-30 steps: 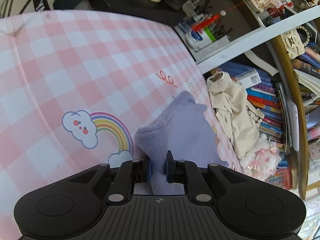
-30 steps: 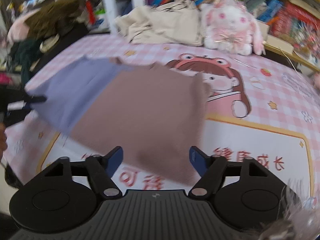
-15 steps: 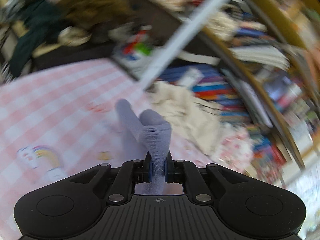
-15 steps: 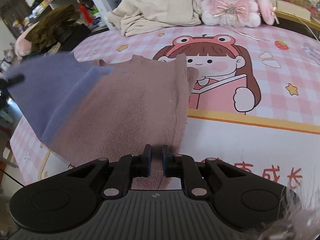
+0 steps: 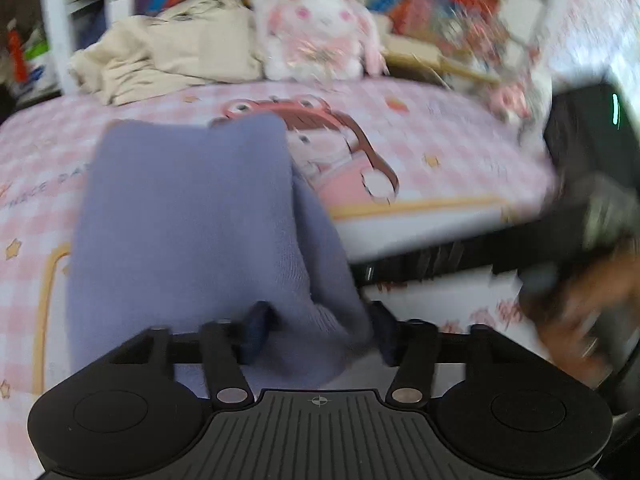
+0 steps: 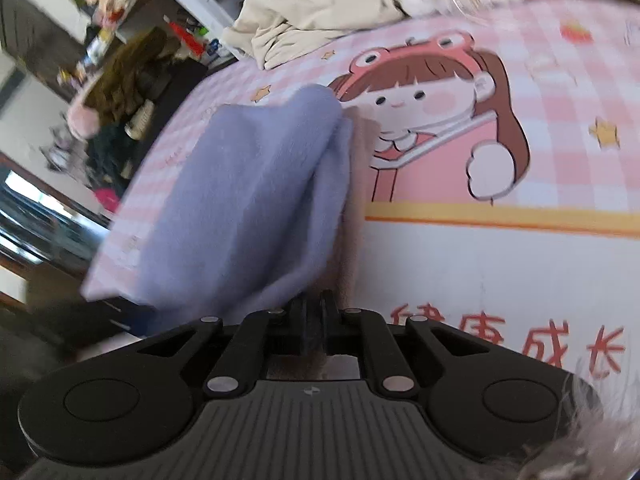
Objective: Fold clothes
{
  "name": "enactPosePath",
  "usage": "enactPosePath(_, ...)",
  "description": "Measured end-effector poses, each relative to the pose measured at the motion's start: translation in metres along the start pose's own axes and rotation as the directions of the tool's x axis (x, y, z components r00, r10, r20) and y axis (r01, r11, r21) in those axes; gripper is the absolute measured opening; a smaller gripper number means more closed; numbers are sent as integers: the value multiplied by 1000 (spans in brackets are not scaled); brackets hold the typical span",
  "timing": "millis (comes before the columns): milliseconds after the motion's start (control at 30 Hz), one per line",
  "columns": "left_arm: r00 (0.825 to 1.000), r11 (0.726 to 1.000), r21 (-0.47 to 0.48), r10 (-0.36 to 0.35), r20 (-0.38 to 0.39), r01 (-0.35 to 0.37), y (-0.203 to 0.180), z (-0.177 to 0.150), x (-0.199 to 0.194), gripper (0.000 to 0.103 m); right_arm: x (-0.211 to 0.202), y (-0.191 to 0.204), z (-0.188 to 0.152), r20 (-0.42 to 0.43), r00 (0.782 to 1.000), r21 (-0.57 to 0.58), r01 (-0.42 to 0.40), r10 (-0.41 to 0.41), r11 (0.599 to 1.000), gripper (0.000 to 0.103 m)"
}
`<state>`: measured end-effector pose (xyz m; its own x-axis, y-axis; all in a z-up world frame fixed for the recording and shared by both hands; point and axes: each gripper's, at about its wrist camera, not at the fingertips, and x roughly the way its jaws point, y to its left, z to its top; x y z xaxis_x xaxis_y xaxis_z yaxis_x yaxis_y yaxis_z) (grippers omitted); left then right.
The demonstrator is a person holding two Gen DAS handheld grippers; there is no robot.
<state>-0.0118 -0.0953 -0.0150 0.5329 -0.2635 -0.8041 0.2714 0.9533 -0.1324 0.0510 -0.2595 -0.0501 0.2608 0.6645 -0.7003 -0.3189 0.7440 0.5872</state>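
Cloth point(image 6: 248, 200): R jaws clamped; L jaws just opened.

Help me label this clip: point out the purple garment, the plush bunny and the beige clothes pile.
purple garment point(image 5: 184, 216), left wrist view, middle of the folded top layer.
plush bunny point(image 5: 320, 28), left wrist view, on its face.
beige clothes pile point(image 6: 320, 12), right wrist view, middle of the crumpled fabric.

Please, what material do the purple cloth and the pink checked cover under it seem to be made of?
The purple cloth looks like a soft knit or fleece, matte: a fuzzy nap and fine knit rows show, and it drapes in loose folds. The pink checked cover looks like smooth printed woven fabric, perhaps cotton; its cartoon print lies flat, without pile or shine.
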Motion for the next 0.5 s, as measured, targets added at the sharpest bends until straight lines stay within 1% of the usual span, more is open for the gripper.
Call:
enactPosePath(33,1000,1000,22,-2,5,1,-4,-2,-1,70,-5,-3,0,1,1000,8,-6,6,1000,10)
enactPosePath(67,1000,1000,20,-23,13,23,-5,-1,-7,70,-11,-5,1,8,1000,10,-6,6,1000,18)
enactPosePath(100,999,999,18,-47,23,46,-5,0,-14,70,-17,-7,2,19,1000,11,-3,3,1000,28)
enactPosePath(133,995,996,5,-85,56,85,-1,1,-26,70,-25,-9,3,33,999,16,-9,8,1000,34)
enactPosePath(167,989,993,-8,-120,91,121,3,2,-38,70,-32,-11,4,49,998,28,-27,26,999,36)
enactPosePath(200,982,991,-34,-127,137,133,11,1,-50,70,-37,-12,6,60,997,43,-52,49,998,43)
enactPosePath(233,974,988,-58,-132,183,145,19,1,-61,70,-41,-13,9,71,995,61,-81,76,995,54)
enactPosePath(267,965,985,-83,-132,228,154,27,0,-73,70,-45,-13,12,79,991,81,-114,107,990,60)
enactPosePath(300,964,986,-117,-85,254,118,38,-2,-80,70,-44,-12,14,76,988,99,-142,135,985,68)
enactPosePath(333,965,987,-146,-26,261,66,48,-5,-84,70,-39,-10,16,62,986,115,-160,154,980,72)
enactPosePath(400,964,979,-202,78,255,-26,69,-9,-86,67,-30,-5,20,36,981,146,-195,191,970,73)
enactPosePath(433,965,973,-225,107,241,-52,78,-12,-82,66,-23,-2,21,18,980,154,-197,196,968,73)
enactPosePath(467,965,967,-245,123,230,-65,86,-15,-77,61,-13,1,21,-6,983,152,-182,184,972,73)
enactPosePath(500,970,965,-254,120,213,-63,90,-19,-70,57,-5,4,22,-24,986,150,-163,168,975,73)
